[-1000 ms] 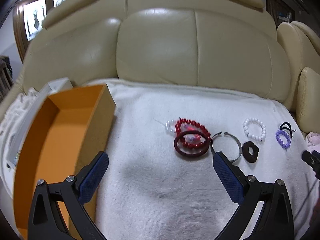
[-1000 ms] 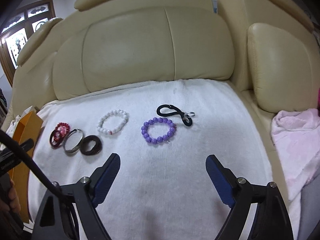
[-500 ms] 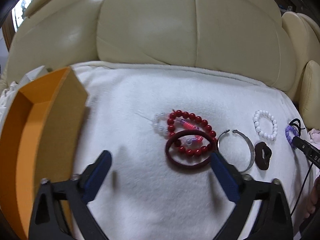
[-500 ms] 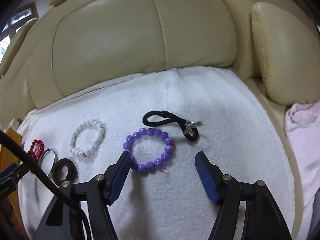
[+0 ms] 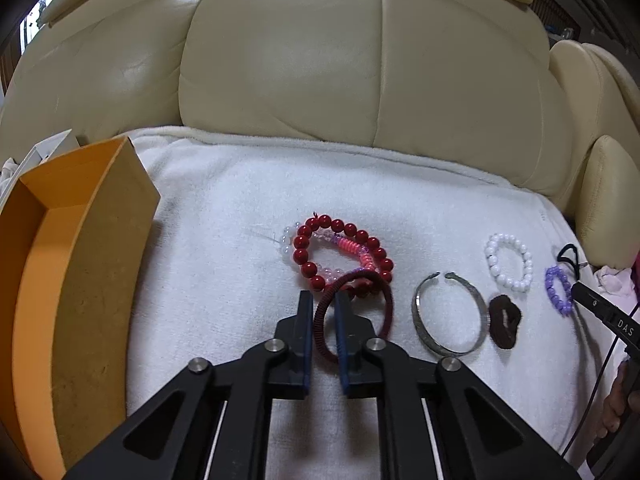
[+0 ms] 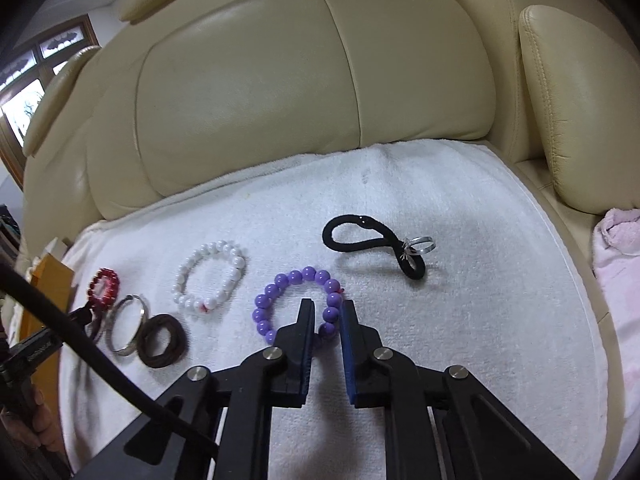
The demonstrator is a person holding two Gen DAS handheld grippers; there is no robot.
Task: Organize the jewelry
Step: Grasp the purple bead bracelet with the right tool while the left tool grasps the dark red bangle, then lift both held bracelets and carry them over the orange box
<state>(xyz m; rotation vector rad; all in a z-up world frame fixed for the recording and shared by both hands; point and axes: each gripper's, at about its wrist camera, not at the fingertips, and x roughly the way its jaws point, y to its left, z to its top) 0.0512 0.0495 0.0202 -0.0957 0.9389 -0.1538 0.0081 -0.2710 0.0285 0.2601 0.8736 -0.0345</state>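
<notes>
Several bracelets lie on a white towel (image 5: 224,208) over a cream sofa seat. My left gripper (image 5: 323,300) has its jaws closing on the left rim of a dark red bangle (image 5: 386,300), and the pads pinch it. The bangle leans on a red bead bracelet (image 5: 304,256) tangled with pink and clear beads. An open orange box (image 5: 100,280) stands to the left. My right gripper (image 6: 327,306) has its jaws closing on the near beads of a purple bead bracelet (image 6: 280,280), pinched between the pads.
A silver cuff (image 5: 420,320), a brown scrunchie (image 5: 506,326) and a white bead bracelet (image 5: 508,280) lie between the two grippers. A black hair tie (image 6: 352,244) with a silver ring lies beyond the purple bracelet. A pink cloth (image 6: 620,236) sits at the far right.
Both grippers came forward and down with wide jaws, then the jaws came together: the left on the dark red bangle's rim, the right on the purple bracelet's beads.
</notes>
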